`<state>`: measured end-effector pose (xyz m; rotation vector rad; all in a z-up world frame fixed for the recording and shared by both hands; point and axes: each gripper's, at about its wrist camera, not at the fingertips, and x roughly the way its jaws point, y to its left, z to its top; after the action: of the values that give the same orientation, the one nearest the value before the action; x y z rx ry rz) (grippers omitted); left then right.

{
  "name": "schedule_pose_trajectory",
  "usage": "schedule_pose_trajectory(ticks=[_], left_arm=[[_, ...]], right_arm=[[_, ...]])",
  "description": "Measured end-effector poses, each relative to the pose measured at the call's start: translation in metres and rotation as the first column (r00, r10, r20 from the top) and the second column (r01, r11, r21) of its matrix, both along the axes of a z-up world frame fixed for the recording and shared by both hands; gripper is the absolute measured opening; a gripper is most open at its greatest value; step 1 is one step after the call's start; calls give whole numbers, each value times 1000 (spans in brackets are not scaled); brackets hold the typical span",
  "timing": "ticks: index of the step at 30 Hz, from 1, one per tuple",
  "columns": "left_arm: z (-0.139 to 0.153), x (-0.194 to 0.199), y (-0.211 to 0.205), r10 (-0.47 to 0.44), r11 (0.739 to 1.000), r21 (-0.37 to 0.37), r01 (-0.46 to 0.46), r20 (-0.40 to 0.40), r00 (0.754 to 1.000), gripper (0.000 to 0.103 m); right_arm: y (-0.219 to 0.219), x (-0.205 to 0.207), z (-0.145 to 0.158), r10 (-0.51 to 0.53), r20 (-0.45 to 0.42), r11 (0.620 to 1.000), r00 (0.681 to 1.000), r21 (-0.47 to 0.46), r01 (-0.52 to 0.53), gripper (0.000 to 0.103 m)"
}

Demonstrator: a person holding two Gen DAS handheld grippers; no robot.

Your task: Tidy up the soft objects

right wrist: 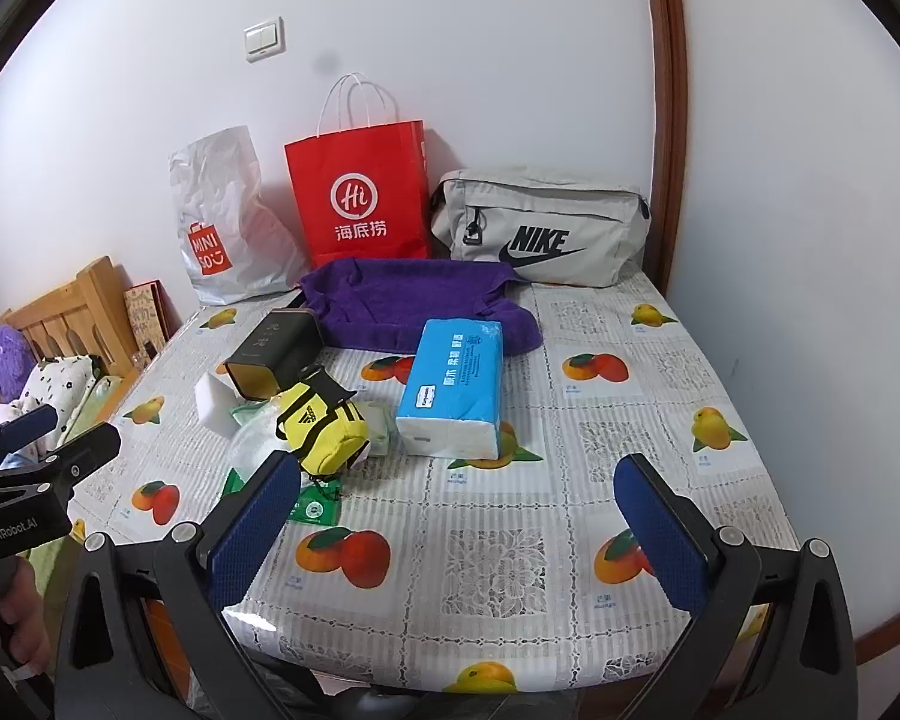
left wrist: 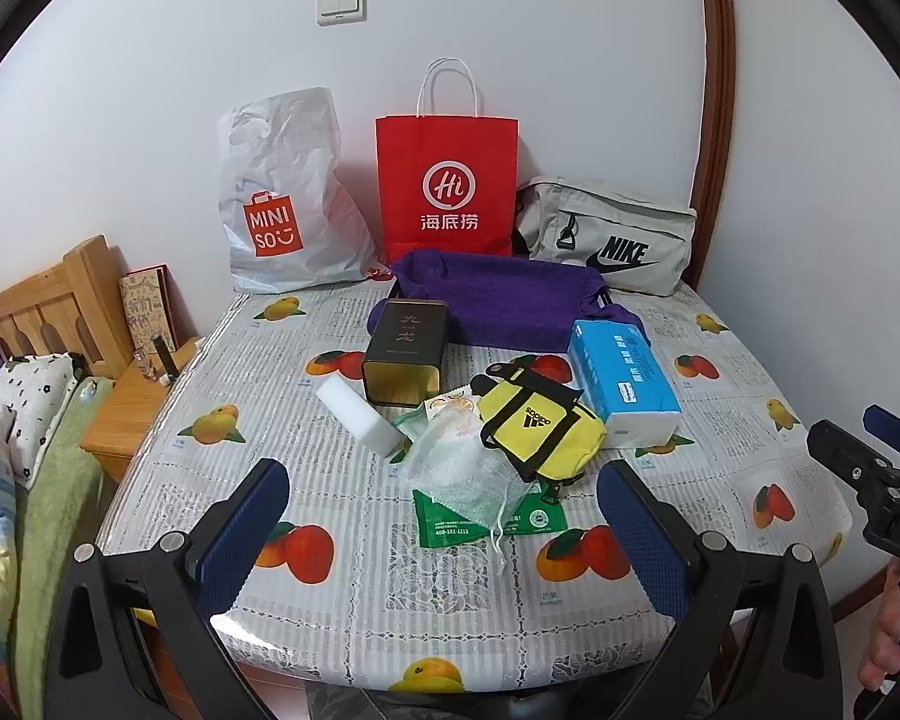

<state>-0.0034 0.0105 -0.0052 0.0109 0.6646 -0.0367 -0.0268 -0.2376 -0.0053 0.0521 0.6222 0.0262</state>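
On the fruit-print table lie a purple towel, a blue tissue pack, a yellow Adidas pouch, a bubble-wrap bag over green packets, a white sponge block and a dark tin box. My left gripper is open and empty, above the near edge in front of the pile. My right gripper is open and empty, hovering in front of the tissue pack. The pouch and towel show in the right wrist view too.
A white Miniso bag, a red paper bag and a grey Nike bag stand against the back wall. A bed with pillows and a wooden nightstand are to the left of the table.
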Motion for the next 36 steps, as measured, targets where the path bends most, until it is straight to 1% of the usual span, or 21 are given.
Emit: schedule_pose_trajectory(ticks=[36], left_arm=[[6, 0, 0, -1, 1000, 8, 1, 0, 1000, 103]], right_arm=[[6, -1, 5, 14, 7, 1000, 1000, -11, -14, 103]])
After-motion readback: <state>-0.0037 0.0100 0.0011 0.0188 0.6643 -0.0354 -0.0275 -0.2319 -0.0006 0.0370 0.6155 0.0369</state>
